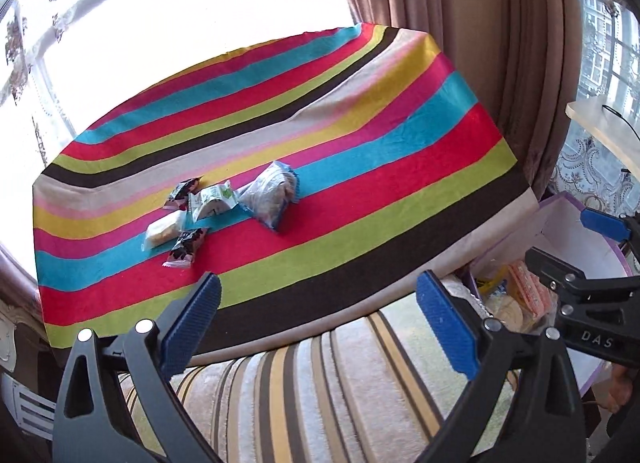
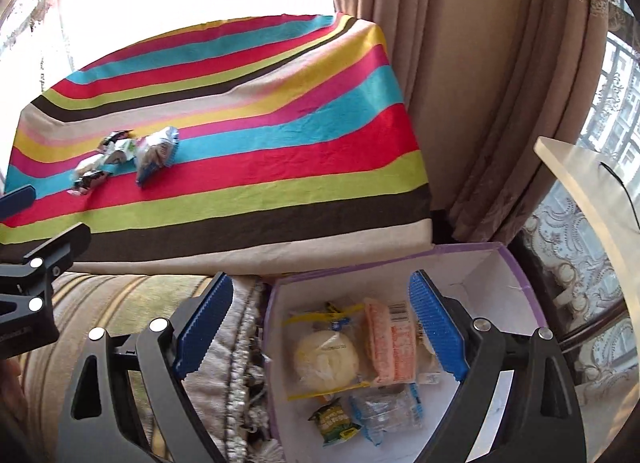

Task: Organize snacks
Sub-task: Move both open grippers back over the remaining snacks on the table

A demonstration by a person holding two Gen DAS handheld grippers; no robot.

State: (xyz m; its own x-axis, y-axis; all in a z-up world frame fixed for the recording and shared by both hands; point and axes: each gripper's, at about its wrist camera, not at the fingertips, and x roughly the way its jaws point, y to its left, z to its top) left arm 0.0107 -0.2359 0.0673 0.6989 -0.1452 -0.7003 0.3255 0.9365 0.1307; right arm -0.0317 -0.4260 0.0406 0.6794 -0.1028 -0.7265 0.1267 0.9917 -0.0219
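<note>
Several wrapped snacks lie in a cluster on the striped tablecloth (image 1: pixel 360 199): a large clear bag with blue edges (image 1: pixel 270 193), a green-white packet (image 1: pixel 212 201), a pale biscuit pack (image 1: pixel 164 233) and two dark packets (image 1: pixel 186 251). The cluster also shows in the right wrist view (image 2: pixel 154 153). My left gripper (image 1: pixel 320 327) is open and empty, hovering before the table's front edge. My right gripper (image 2: pixel 320 331) is open and empty above a white box with purple rim (image 2: pixel 472 275). The box holds a round bun pack (image 2: pixel 326 359), an orange pack (image 2: pixel 390 343) and smaller packets.
A striped sofa cushion (image 1: pixel 320 391) lies below the table's front edge. Brown curtains (image 1: pixel 460 23) hang behind the table at right. A pale shelf (image 2: pixel 580 183) with a black cable stands at far right. A fringed cloth (image 2: pixel 236 363) lies left of the box.
</note>
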